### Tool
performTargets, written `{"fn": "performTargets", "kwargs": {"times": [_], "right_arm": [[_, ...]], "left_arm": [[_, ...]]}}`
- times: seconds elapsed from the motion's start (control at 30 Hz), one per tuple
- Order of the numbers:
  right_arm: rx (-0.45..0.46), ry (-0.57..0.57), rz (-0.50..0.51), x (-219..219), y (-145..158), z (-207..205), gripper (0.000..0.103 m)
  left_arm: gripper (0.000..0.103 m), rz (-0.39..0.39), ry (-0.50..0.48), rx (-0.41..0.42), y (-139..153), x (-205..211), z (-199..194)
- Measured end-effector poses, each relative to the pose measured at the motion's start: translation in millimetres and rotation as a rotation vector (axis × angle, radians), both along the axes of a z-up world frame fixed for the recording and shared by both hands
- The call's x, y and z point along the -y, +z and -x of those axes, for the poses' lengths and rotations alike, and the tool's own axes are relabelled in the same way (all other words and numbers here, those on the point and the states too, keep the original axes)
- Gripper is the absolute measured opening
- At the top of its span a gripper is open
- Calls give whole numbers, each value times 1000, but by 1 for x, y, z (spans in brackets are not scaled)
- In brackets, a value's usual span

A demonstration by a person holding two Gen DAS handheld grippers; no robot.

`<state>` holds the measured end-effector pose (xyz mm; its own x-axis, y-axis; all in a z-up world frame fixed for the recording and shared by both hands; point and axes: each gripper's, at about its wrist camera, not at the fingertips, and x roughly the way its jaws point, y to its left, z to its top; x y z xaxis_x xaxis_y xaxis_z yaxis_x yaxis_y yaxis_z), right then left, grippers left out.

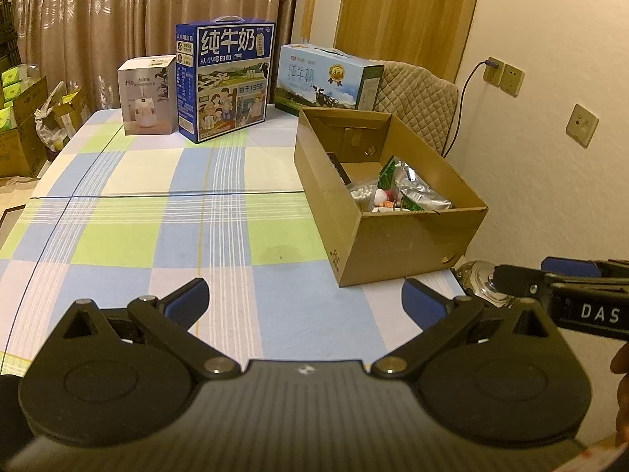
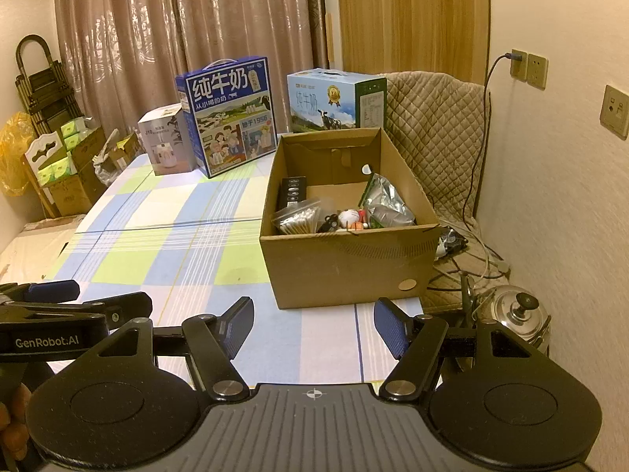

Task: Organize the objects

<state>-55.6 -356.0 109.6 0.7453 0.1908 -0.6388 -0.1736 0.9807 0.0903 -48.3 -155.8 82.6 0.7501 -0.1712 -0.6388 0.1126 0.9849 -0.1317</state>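
Note:
An open cardboard box (image 1: pixel 409 244) (image 2: pixel 346 263) stands on the right side of the checked tablecloth (image 1: pixel 157 212) (image 2: pixel 165 236). Inside it lie a bag of cotton swabs (image 2: pixel 297 220), a silver foil pouch (image 2: pixel 387 206), a small white figurine (image 2: pixel 350 217) and a dark flat box (image 2: pixel 293 192). My left gripper (image 1: pixel 304 299) is open and empty above the near cloth, left of the box. My right gripper (image 2: pixel 312 324) is open and empty just in front of the box. The right gripper also shows at the right edge of the left wrist view (image 1: pixel 550 279).
At the table's far end stand a white humidifier box (image 1: pixel 147 96) (image 2: pixel 165 139), a blue milk carton case (image 1: pixel 228 78) (image 2: pixel 232 114) and a light blue milk case (image 1: pixel 328 78) (image 2: pixel 336 100). A quilted chair (image 2: pixel 436 126), a steel kettle (image 2: pixel 515 314) and cables lie right of the table.

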Motion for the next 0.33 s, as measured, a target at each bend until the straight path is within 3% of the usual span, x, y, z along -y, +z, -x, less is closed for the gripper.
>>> {"fn": "performTargets", "kwargs": {"times": [0.33], "right_arm": [[0,0,1,-1,-2,1,65]], "left_arm": [[102,38,9,0,0,-4,0]]}}
